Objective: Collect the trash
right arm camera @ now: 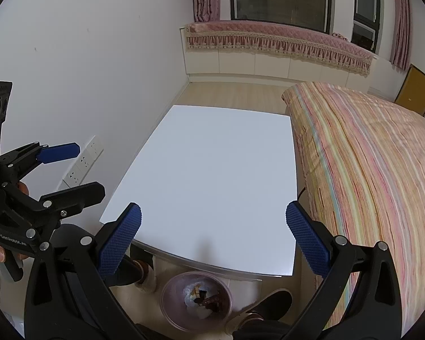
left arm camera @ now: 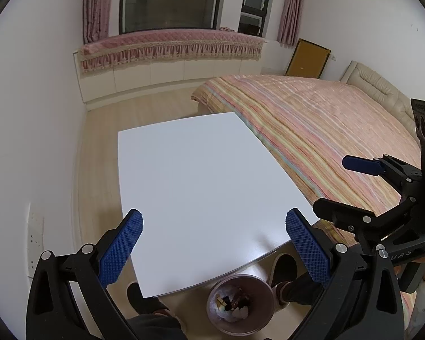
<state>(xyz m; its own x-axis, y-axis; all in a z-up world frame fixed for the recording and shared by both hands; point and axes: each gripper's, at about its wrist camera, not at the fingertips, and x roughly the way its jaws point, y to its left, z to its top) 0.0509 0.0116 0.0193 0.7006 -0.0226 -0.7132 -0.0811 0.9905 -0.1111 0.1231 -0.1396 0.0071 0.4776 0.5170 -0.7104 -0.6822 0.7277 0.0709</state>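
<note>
Both claws hang spread wide and empty above a bare white table (left arm camera: 201, 187): the left gripper (left arm camera: 214, 240) over its near edge, the right gripper (right arm camera: 214, 239) likewise, neither holding anything. The trash (right arm camera: 202, 301), a jumble of wrappers and scraps, already lies inside the bin (right arm camera: 170, 306), which stands on the floor just under the table's near edge between the person's shoes. No loose litter shows on the tabletop, so the collecting looks done or nearly so. The risk now, by judgement, is at floor level: a shifting foot or a lowered gripper could knock the light bin and spill its contents. The right wrist view alone shows wall sockets (right arm camera: 83, 161) beside the table's left edge; the left wrist view alone shows the bed's padded headboard (left arm camera: 382, 93).
</note>
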